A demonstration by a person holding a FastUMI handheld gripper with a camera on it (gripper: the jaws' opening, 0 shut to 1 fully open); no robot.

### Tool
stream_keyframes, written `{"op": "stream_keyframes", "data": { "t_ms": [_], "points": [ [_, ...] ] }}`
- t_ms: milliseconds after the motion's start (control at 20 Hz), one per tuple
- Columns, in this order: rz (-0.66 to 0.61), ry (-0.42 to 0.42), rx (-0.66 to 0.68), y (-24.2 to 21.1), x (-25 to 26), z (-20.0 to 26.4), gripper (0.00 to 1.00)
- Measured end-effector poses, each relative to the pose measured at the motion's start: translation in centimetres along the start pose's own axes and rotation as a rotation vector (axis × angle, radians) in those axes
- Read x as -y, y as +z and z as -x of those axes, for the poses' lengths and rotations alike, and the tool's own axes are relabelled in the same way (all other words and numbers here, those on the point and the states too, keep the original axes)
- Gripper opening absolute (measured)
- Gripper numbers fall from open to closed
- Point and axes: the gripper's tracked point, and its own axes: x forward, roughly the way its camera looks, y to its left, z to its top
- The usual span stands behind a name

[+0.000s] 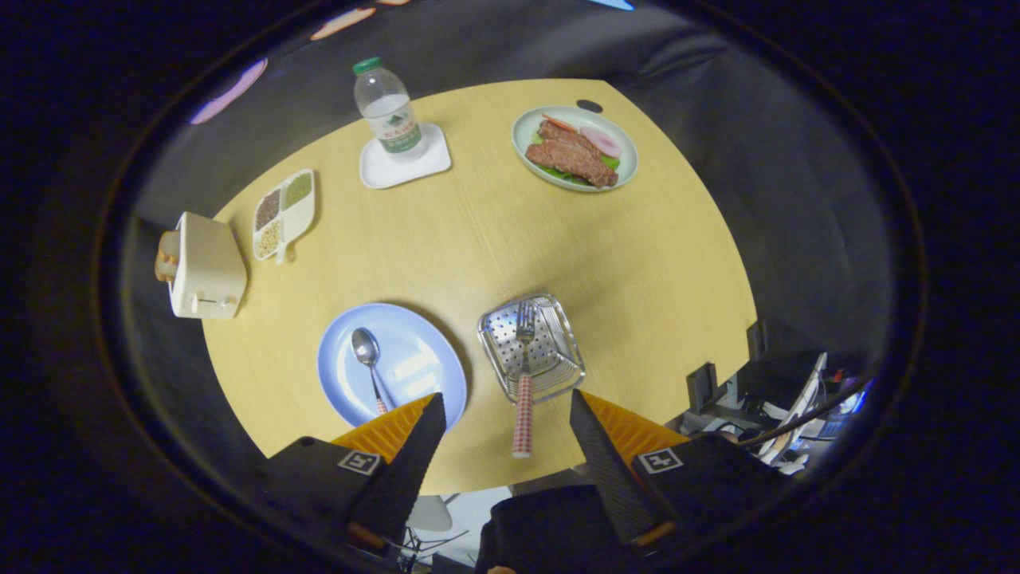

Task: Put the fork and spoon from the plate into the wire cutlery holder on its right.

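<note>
Gripper (506,418) open; fork (523,375) in holder (558,351), spoon (368,355) on plate (422,359).

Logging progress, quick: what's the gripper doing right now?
Gripper: jaws open, holding nothing; fork lies between them in the wire holder.

The gripper view looks steeply down from high above a round table (494,239), riding on the gripper (506,414), whose two fingers stand wide apart and hold nothing. It faces across the table from its near edge toward the far wall. Nearest are a plate (422,375) and a cutlery holder (550,355); a bottle (388,112) stands far off.
</note>
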Motion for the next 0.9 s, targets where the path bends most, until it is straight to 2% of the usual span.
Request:
{"op": "stream_keyframes", "data": {
  "t_ms": [200,550,700,900],
  "points": [
    [0.079,-0.05,0.085,-1.9,-1.9,1.7,1.0],
    [0.195,-0.072,0.296,-3.8,-6.0,2.1,1.0],
    [0.214,-0.039,0.405,-3.6,-8.7,1.3,1.0],
    [0.188,0.016,0.619,-2.9,-12.4,0.1,0.99]
  ]
}}
